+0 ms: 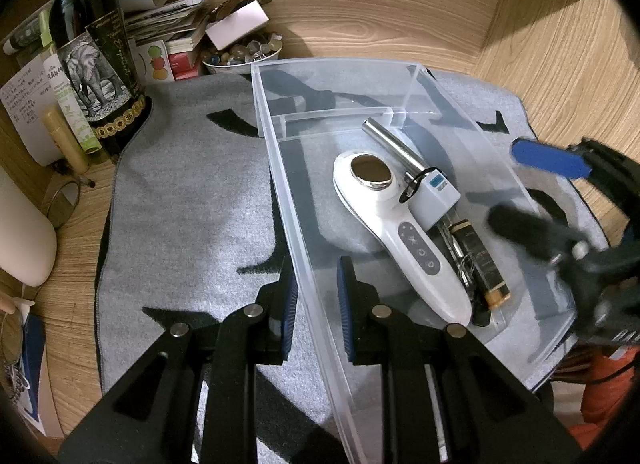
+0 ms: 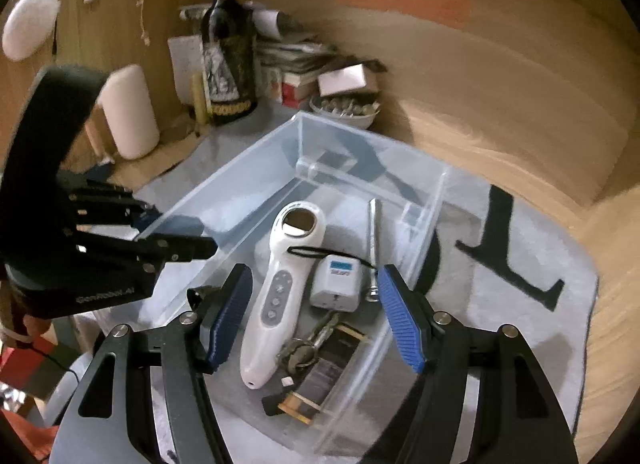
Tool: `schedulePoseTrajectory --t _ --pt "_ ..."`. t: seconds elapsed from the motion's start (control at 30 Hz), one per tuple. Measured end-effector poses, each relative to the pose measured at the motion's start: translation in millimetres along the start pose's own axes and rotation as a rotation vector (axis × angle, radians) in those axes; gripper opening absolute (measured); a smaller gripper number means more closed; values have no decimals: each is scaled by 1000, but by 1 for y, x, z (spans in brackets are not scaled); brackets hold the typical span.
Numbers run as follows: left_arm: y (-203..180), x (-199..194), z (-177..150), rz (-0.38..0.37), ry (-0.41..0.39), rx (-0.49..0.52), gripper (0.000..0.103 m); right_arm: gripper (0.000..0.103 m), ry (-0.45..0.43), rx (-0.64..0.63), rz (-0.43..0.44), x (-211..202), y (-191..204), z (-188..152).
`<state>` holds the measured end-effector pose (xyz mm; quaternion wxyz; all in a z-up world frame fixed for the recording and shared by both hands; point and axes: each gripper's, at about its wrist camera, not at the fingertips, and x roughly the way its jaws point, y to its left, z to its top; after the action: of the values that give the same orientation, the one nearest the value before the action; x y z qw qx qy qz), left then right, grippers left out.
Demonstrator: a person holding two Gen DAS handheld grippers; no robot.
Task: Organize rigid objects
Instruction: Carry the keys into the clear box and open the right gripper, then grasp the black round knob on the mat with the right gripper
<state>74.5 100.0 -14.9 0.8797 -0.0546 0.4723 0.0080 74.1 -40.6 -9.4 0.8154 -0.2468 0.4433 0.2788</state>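
Note:
A clear plastic bin [image 1: 272,135] sits on a grey mat [image 1: 192,203]. It holds a white handheld device [image 1: 400,232], a metal tube [image 1: 394,143], a small white box with a blue label [image 1: 434,193], and a dark flat case [image 1: 480,264] with keys [image 2: 300,352] beside it. My left gripper [image 1: 318,300] is shut on the bin's left wall, one pad on each side. My right gripper [image 2: 314,320] hangs open over the bin's near end, its pads either side of the white device [image 2: 276,288] and the box [image 2: 336,282], touching neither.
A dark wine bottle [image 1: 96,63], a bowl of stones [image 1: 240,53] and stacked papers and boxes [image 1: 168,19] crowd the back left corner. A white cylinder [image 2: 128,115] stands left of the bottle. Wooden tabletop [image 1: 400,3] surrounds the mat.

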Motion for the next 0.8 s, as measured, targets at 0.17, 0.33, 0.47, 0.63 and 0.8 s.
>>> schedulePoseTrajectory --t 0.17,0.33,0.47,0.63,0.8 --pt "0 0 0 1 0 0 18 62 -47 40 -44 -21 -16 -1" --pt "-1 0 0 2 0 2 18 63 -86 103 -101 -44 -40 -7" --pt "1 0 0 1 -1 1 18 73 -115 166 -153 -62 -58 -19" --pt "0 0 0 2 -1 2 18 73 -97 245 -202 -74 -78 -45" --pt "0 0 0 3 -2 2 18 73 -30 315 -231 -71 -89 -77"
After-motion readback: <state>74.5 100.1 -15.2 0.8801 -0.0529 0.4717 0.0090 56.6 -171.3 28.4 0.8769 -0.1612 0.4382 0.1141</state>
